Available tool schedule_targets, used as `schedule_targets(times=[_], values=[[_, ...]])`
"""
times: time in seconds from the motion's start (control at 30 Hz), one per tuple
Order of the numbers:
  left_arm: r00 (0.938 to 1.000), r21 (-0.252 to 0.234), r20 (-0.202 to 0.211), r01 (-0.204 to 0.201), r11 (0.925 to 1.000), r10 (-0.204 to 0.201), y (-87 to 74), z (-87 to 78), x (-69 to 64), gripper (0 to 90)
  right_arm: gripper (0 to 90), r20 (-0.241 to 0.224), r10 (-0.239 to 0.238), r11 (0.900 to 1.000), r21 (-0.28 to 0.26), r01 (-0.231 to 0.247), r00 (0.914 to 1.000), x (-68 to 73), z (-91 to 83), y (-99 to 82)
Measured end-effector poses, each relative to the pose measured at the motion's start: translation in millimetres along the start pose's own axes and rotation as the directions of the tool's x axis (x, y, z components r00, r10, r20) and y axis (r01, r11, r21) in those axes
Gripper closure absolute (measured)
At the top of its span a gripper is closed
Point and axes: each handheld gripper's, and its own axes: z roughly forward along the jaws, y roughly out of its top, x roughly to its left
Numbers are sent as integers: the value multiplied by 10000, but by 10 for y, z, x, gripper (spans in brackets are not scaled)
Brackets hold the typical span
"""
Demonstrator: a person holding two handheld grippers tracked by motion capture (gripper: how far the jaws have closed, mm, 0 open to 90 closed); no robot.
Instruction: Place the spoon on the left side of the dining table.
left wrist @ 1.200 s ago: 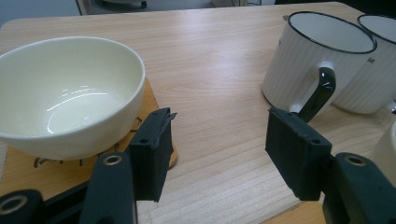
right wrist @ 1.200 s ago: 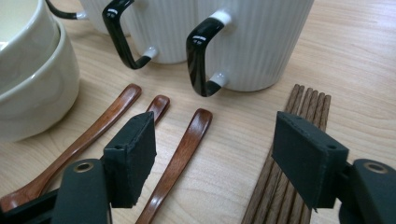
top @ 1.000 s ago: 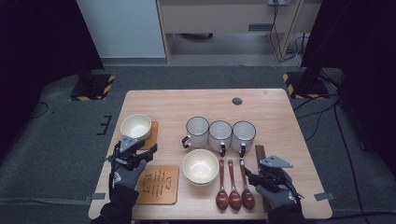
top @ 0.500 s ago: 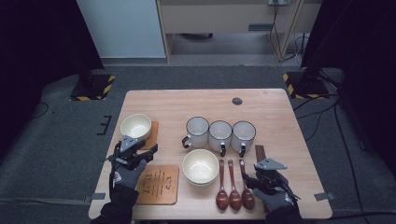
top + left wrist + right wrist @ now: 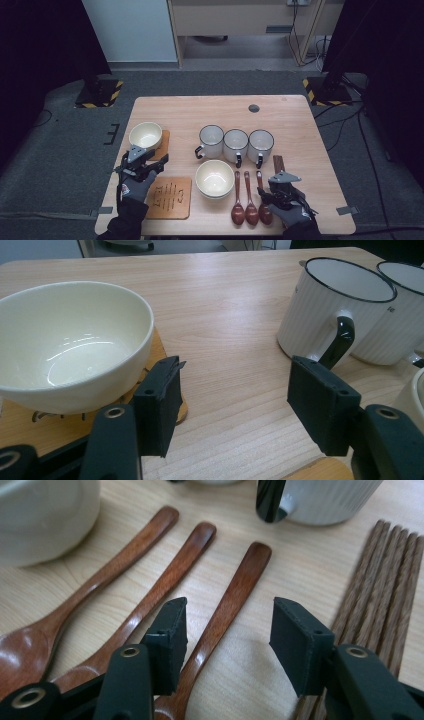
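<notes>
- Dark room, pale wooden counter (image 5: 300, 125) carrying cups, bowls, spoons.
- My right claw (image 5: 227, 640) sits low over the rightmost of three brown wooden spoons (image 5: 225, 610); handle lies between the jaws, pads not touching it. Jaws have just been closing, about half open now.
- That spoon (image 5: 263, 200) lies beside the cream stacked bowls (image 5: 215, 178), below the white ribbed mugs (image 5: 261, 146).
- Left claw (image 5: 235, 410) is open and empty, hovering between a cream bowl on a wooden coaster (image 5: 70, 340) and the nearest mug (image 5: 335, 310).
- Risks, my read: left pad sits near the middle spoon (image 5: 165, 575), could drag it along; thin handle may pivot in the pinch; dark wooden chopsticks (image 5: 385, 570) just beside the right pad could get nudged.
</notes>
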Motion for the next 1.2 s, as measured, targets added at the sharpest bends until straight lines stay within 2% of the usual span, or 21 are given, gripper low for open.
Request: schedule_targets(times=[0.47,0.73,1.2], values=[[10000,42,-23,-32,10000,32,3,1,1,373,614,-231,-16,9979,644,30,9997,31,45,-9],[10000,76,-24,-69,9999,69,4,3,0,372,687,-362,2,9966,827,28,9993,36,56,-4],[9999,128,-19,-139,9998,139,2,11,-2,371,736,-141,-1,9957,923,14,9999,24,92,30]])
